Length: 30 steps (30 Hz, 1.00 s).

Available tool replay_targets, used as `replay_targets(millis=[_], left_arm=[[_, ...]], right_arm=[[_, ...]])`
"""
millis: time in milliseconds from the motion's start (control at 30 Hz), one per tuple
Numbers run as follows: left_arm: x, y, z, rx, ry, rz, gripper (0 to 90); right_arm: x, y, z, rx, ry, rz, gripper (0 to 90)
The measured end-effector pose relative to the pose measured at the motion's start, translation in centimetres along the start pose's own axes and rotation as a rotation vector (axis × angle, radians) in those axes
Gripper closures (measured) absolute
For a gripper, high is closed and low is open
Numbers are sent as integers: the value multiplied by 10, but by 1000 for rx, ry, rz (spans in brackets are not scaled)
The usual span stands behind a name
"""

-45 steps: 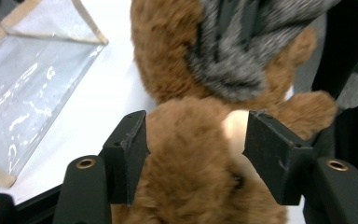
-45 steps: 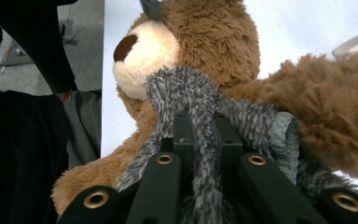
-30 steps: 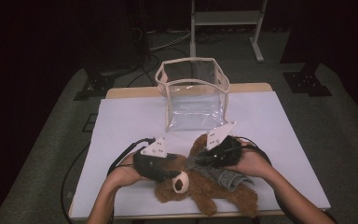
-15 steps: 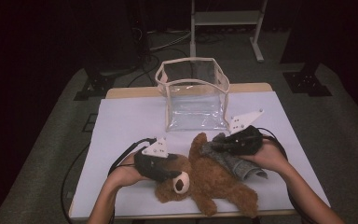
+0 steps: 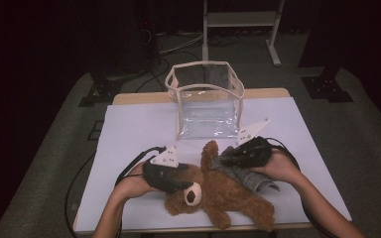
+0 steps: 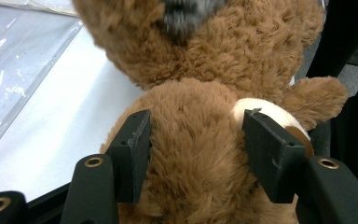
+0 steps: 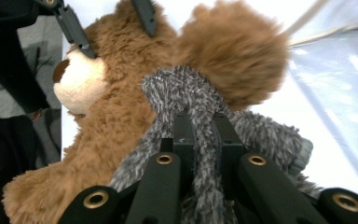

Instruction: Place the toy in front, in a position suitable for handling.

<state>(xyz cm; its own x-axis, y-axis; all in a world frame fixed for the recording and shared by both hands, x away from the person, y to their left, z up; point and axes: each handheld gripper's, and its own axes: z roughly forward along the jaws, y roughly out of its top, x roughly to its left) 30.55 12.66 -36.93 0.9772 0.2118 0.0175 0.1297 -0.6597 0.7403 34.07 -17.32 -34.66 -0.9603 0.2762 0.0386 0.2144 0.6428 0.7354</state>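
A brown teddy bear (image 5: 228,196) lies on its back on the white table (image 5: 134,129), head to the left and one arm (image 5: 210,150) raised toward the far side. My left gripper (image 5: 172,179) holds the bear's head (image 6: 191,154), one jaw pressed into the fur on each side. A grey fuzzy cloth (image 5: 250,177) lies over the bear's upper body and to its right. My right gripper (image 5: 232,157) is shut on a strip of that grey cloth (image 7: 200,98), just beside the bear's raised arm (image 7: 235,51).
A clear plastic bag (image 5: 208,106) with beige trim stands open and upright behind the bear, at the table's far middle. Bare white table lies to the left and right. A metal stand (image 5: 238,22) and cables are on the dark floor beyond.
My right gripper has shifted to the right and slightly away, off the bear's middle, taking the grey cloth with it. The left gripper stays on the bear's head.
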Motion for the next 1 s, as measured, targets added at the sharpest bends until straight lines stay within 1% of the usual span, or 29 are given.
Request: replay_targets(millis=[33, 67, 100, 167, 233, 333, 400, 433, 467, 500, 533, 567, 600, 633, 667, 700, 767, 800, 833, 900, 967, 1000], left_arm=[[0, 0, 0, 2, 0, 1, 427], [0, 0, 0, 2, 0, 1, 427], [0, 0, 0, 3, -1, 0, 426], [0, 0, 0, 1, -1, -5, 426], [0, 0, 0, -1, -1, -4, 426], [0, 0, 0, 2, 0, 5, 426], [0, 0, 0, 0, 0, 4, 426], [0, 0, 0, 0, 0, 4, 426], [0, 0, 0, 0, 0, 4, 426], [0, 0, 0, 1, 1, 4, 426], [0, 0, -1, 2, 1, 6, 426], [0, -1, -1, 1, 0, 6, 426], [0, -1, -1, 0, 0, 4, 426], [0, -1, -1, -1, -1, 4, 426], [0, -1, -1, -2, -1, 3, 426], [0, -1, -1, -3, -1, 2, 426], [1, -2, -1, -6, -1, -1, 425], [1, -2, -1, -6, -1, -1, 426], [1, -2, -1, -7, -4, -3, 426], [1, -2, -1, -9, -4, -5, 425], [1, -2, -1, -10, -3, -7, 425], [1, -2, -1, -9, -3, -6, 425]], right_arm=[[-2, 2, -9, -25, -16, 5, 821], [-2, 2, -9, -25, -16, 5, 821], [-3, 8, -18, -57, -33, -2, 821], [-4, 17, -24, -87, -40, -9, 821], [-5, 26, -26, -106, -41, -20, 820], [-5, 36, -19, -103, -28, -34, 820], [-4, 38, -8, -77, -13, -40, 820], [-4, 38, -8, -77, -13, -40, 820], [-4, 37, -2, -64, -2, -36, 820], [-3, 33, 12, -26, 13, -41, 821], [-2, 32, 16, -13, 19, -34, 821], [-2, 29, 21, 4, 31, -41, 820], [0, 26, 25, 22, 35, -35, 821], [0, 24, 26, 37, 30, -39, 821], [0, 21, 25, 37, 28, -33, 820], [-2, 18, 21, 27, 33, -27, 820], [-4, 11, 12, 21, 24, -10, 821], [-4, 11, 12, 21, 24, -10, 821], [-8, 0, 2, 19, 14, 20, 820], [-12, -14, -8, 14, 1, 48, 820], [-15, -28, -18, -1, -7, 95, 820], [-17, -35, -23, -6, -18, 109, 820]])
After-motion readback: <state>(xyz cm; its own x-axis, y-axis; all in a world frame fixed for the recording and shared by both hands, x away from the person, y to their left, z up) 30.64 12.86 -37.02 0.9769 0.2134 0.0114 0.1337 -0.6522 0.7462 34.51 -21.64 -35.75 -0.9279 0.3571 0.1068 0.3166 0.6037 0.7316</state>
